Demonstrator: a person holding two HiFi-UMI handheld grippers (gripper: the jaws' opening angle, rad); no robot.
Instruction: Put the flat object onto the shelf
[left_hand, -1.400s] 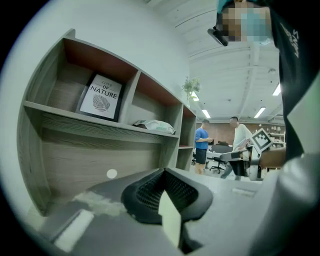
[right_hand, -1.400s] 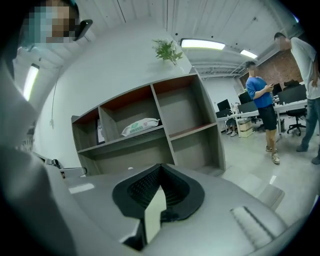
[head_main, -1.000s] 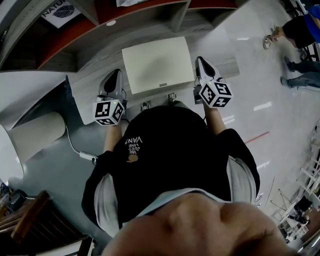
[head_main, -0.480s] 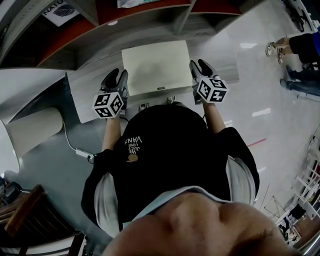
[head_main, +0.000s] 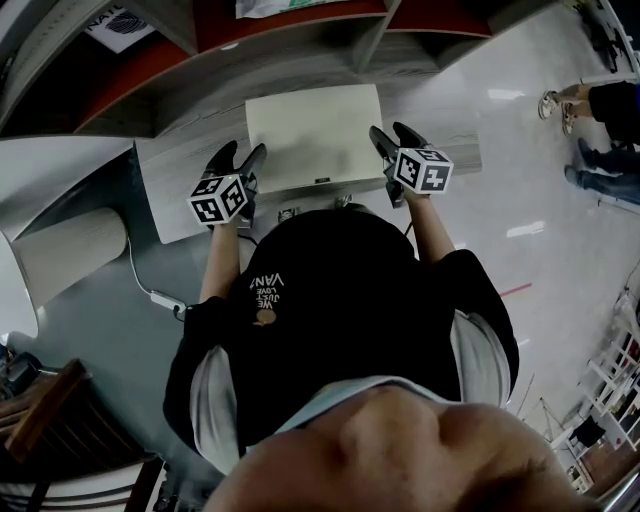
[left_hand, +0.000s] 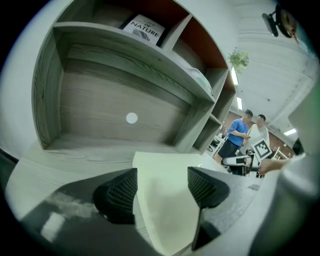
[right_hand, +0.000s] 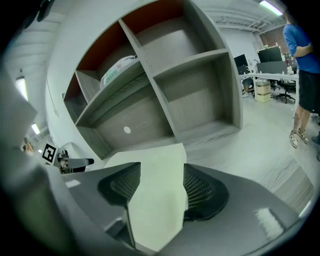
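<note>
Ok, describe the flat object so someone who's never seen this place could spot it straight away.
Find the grey wood-grain shelf unit with reddish back panels in front of the person. On its lowest, jutting board lies the flat object, a plain cream, roughly square panel. Unlike the printed book in an upper compartment, it is blank, pale and lying flat.

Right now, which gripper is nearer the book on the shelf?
Left. The left gripper straddles the flat board on the side toward the book; the right gripper straddles its opposite edge. Their jaws have just been opening.
</note>
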